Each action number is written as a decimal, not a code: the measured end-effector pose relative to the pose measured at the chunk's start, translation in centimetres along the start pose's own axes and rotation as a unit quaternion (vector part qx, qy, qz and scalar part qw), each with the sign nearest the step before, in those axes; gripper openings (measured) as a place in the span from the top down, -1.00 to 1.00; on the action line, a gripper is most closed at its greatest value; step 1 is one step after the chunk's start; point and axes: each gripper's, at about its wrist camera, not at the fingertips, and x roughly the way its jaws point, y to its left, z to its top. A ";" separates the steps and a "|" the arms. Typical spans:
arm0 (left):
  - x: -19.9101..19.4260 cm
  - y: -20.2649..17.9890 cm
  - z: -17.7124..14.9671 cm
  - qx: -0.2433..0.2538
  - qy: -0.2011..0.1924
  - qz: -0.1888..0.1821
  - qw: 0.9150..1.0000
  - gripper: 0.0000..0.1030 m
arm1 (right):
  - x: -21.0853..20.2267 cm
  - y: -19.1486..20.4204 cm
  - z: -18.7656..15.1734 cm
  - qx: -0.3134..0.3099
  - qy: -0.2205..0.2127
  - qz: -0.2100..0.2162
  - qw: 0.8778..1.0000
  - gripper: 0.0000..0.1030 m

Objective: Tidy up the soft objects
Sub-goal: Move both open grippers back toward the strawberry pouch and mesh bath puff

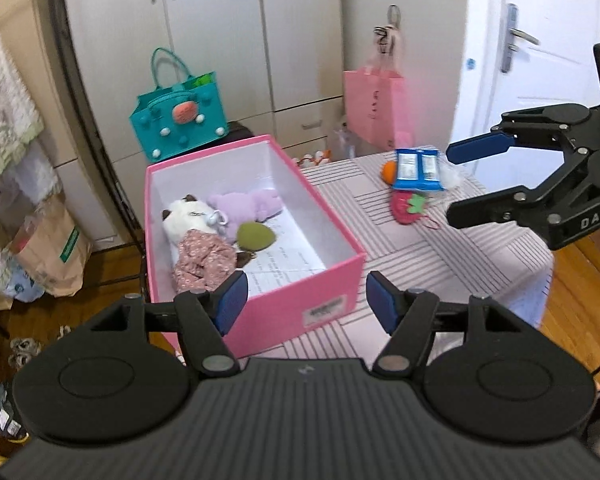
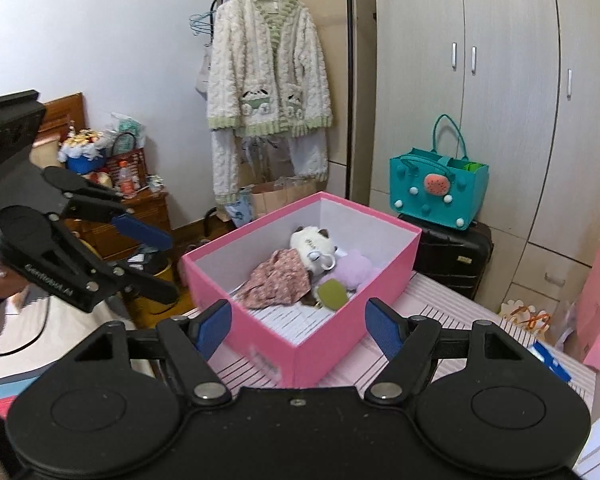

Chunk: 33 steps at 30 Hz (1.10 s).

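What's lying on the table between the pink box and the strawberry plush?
Nothing: between the pink box and the strawberry plush, the left wrist view shows only bare striped tablecloth.

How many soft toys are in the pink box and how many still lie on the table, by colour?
In the box:
White cat doll: 1
Purple plush: 1
Green plush: 1
On the table:
Red strawberry: 1
Orange toy: 1, partly hidden behind the blue packet
Total: 5
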 end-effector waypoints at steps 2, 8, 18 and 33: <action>-0.4 -0.8 -0.2 0.006 0.001 -0.007 1.000 -0.26 | -1.2 0.1 -0.8 0.002 0.002 0.001 1.000 -0.53; -0.1 -3.3 -1.1 0.031 0.010 -0.027 0.999 -0.42 | -4.1 0.3 -4.0 0.007 0.017 -0.013 1.000 -0.55; 2.3 -7.2 -2.1 0.061 0.022 -0.077 0.995 -0.45 | -5.5 -1.4 -10.0 0.043 0.053 -0.056 0.996 -0.56; 10.4 -10.3 -1.4 0.033 0.030 -0.129 0.991 -0.45 | -3.0 -7.6 -17.0 0.137 0.040 -0.071 0.987 -0.58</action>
